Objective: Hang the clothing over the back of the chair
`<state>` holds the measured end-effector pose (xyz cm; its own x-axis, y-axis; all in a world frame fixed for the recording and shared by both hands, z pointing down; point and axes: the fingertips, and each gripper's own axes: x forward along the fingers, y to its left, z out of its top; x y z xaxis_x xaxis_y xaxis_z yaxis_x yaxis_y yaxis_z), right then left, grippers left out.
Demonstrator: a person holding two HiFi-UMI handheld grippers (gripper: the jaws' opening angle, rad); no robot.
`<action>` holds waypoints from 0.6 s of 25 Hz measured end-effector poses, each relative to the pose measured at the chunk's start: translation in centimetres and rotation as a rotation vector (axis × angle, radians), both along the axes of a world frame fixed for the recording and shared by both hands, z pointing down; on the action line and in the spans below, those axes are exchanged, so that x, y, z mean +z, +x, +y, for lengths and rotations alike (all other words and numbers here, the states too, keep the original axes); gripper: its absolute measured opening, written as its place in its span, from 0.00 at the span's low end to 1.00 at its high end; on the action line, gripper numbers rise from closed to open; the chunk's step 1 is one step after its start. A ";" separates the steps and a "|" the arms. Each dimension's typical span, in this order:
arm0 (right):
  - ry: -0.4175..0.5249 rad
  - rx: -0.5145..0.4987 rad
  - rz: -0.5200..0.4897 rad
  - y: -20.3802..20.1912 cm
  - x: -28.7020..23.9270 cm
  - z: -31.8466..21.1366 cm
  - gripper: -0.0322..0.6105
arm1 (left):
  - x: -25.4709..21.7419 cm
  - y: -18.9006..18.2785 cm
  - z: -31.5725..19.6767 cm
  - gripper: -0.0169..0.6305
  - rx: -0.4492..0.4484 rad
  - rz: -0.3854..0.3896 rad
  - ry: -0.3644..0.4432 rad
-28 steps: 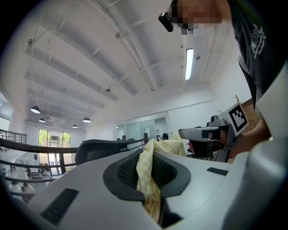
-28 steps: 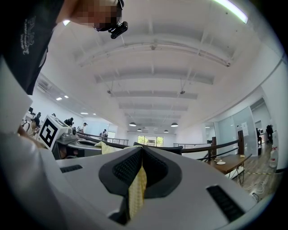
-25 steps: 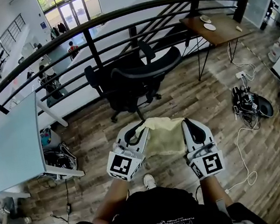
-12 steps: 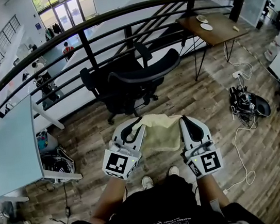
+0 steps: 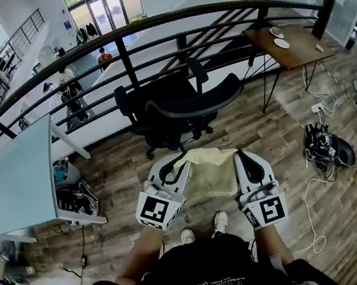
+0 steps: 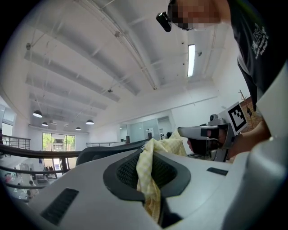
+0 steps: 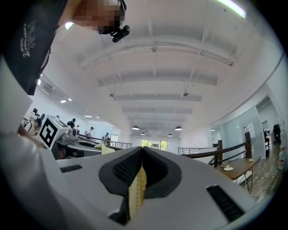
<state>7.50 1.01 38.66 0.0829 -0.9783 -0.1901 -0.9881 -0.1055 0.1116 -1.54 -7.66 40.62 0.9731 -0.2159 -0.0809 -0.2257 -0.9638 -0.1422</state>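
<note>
A pale yellow checked garment (image 5: 208, 169) hangs stretched between my two grippers at chest height. My left gripper (image 5: 183, 162) is shut on its left edge, where the cloth (image 6: 148, 177) bunches between the jaws. On the other side my right gripper (image 5: 239, 158) is shut on a thin fold of the same cloth (image 7: 136, 191). Just ahead of the garment stands a black office chair (image 5: 180, 108) with its curved back (image 5: 199, 101) turned toward me. The chair's back also shows in the left gripper view (image 6: 101, 153) beyond the jaws.
A dark curved railing (image 5: 123, 40) runs behind the chair over a lower floor with people. A pale desk (image 5: 11, 180) stands at the left with bags (image 5: 74, 200) under it. A wooden table (image 5: 286, 42) is at the right; cables and a bag (image 5: 325, 146) lie on the wooden floor.
Both grippers, with the garment held between them, have come a little closer to the chair. The person's feet have stepped forward under the garment.
</note>
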 end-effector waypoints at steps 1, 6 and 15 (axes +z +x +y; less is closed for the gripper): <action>0.006 -0.008 0.005 0.4 -0.3 -0.3 0.08 | -0.3 0.4 -0.1 0.09 -0.002 0.005 0.010; 0.016 -0.044 0.022 2.0 -1.1 -1.5 0.08 | -0.8 1.5 -1.1 0.09 -0.051 -0.004 0.008; 0.077 -0.116 0.039 5.6 -2.9 -3.5 0.08 | -3.3 4.5 -2.1 0.09 -0.134 0.021 0.076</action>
<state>13.13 -2.49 35.74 -0.0385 -0.9633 -0.2658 -0.9893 -0.0007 0.1459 2.94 -9.80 37.28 0.9340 -0.3360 -0.1217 -0.3550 -0.9114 -0.2080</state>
